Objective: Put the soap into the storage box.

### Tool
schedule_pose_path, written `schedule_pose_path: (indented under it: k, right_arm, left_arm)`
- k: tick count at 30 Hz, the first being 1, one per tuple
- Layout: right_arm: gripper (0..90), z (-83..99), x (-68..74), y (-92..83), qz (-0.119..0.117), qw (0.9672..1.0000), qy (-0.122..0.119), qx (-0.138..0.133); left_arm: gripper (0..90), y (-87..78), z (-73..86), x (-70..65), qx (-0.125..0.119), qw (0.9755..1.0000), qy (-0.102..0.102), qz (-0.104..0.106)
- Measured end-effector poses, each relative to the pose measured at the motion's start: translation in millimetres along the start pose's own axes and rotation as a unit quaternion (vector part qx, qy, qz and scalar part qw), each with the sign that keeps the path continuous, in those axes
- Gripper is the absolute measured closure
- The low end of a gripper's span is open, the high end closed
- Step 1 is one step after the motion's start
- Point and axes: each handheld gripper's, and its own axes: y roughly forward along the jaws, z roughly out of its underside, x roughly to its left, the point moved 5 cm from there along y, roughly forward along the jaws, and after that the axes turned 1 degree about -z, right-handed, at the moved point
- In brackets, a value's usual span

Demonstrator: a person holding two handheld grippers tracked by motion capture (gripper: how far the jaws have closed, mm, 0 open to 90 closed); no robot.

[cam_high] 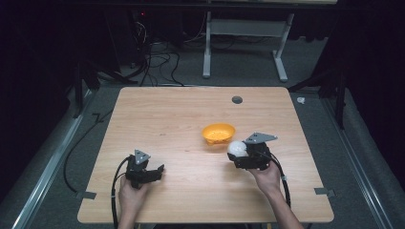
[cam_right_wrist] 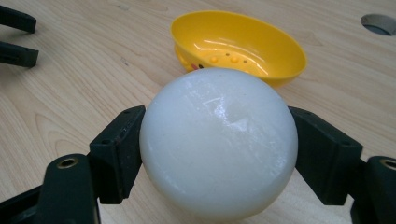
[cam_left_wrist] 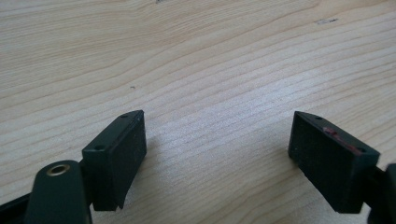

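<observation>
Just behind the right gripper, up and slightly left across the table, sits the yellow bowl; its jaws clamp the white ball from both sides. Left gripper is farther off, jaws wide apart, holding nothing.

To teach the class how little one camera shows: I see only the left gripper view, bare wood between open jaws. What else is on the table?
Observer: A yellow bowl sits right of the table's centre.
Operator: Is the right gripper holding anything?
Observer: Yes, the right gripper is shut on a white ball.
Operator: Is the ball in the bowl?
Observer: No, it is just outside the rim, on the person's side.
</observation>
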Motion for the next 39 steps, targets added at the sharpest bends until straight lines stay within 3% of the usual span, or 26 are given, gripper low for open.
schedule_pose_path:
  k: [21,39]
  right_arm:
    - [24.8,-37.5,-6.3,4.1,-0.013,0.9999,-0.006,-0.010]
    - [24.8,-54.1,-10.1,19.7,-0.023,0.9997,0.005,-0.003]
  left_arm:
    - [19.6,0.0,0.0,-0.1,0.000,1.0000,-0.001,0.000]
    - [19.6,0.1,-0.1,0.0,0.000,1.0000,0.000,0.000]
